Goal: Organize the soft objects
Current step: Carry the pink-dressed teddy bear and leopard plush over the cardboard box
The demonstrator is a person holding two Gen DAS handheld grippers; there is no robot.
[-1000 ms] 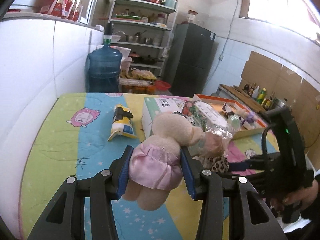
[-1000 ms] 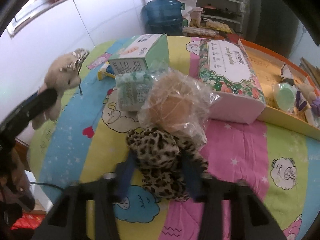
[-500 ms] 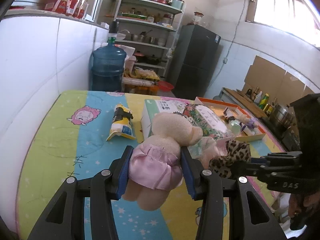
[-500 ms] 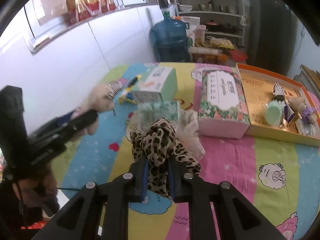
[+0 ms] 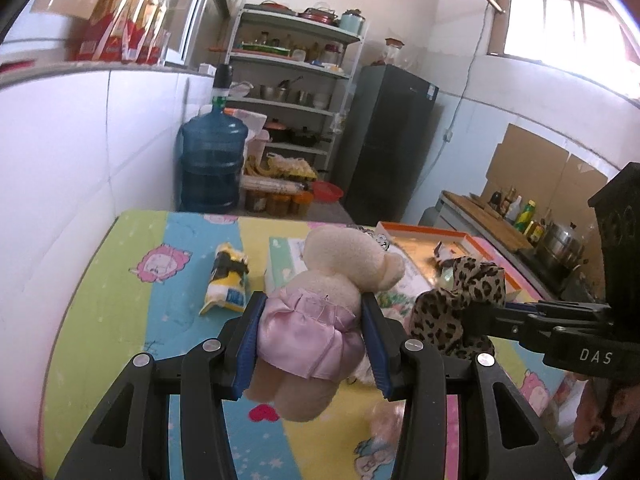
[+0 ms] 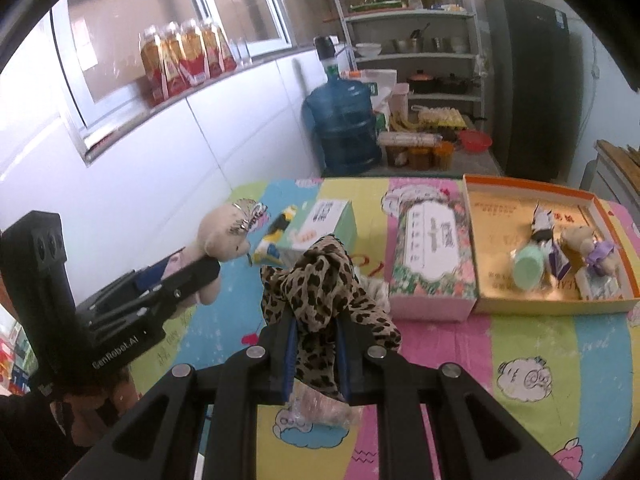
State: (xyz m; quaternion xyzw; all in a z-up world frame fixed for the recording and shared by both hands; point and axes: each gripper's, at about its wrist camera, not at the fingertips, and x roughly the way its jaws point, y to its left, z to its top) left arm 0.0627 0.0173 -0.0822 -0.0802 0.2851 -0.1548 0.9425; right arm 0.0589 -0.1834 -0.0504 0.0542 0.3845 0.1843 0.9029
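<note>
Both soft items now lifted off the table.

Your right gripper has raised the leopard scarf, jaws pinched nearly shut on it; your left gripper, half-closed, still clamps the plush bear. Both hang left of the orange box, ready for sorting.

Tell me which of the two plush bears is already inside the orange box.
The small bear in purple, lying in the orange box. The pink-skirted bear is held up in the left claw.

The tissue box lies between the carton and the tray, apparently touching the tray.
</note>
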